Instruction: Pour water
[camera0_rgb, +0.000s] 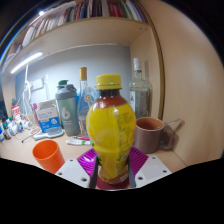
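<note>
Bottle (110, 128) with a yellow cap and orange-yellow drink stands upright between the two fingers of the tongs (111, 170), filling the middle of the gripper view. Both magenta pads (88, 158) lie against its lower sides, so the tongs are closed on it and hold it. Its red band sits just under the cap.

Ahead and to the left of the fingers an orange cup (47, 154) stands on the wooden counter (20, 152), its mouth open upward. Ahead and to the right stands a brownish mug (150, 133) with its handle turned away to the right.

Beyond the held bottle, near the wall, stand a grey lidded tumbler (67, 109), a clear glass bottle (140, 88) and a blue-and-white carton (46, 116). Above them a shelf (90, 30) carries a row of books.
</note>
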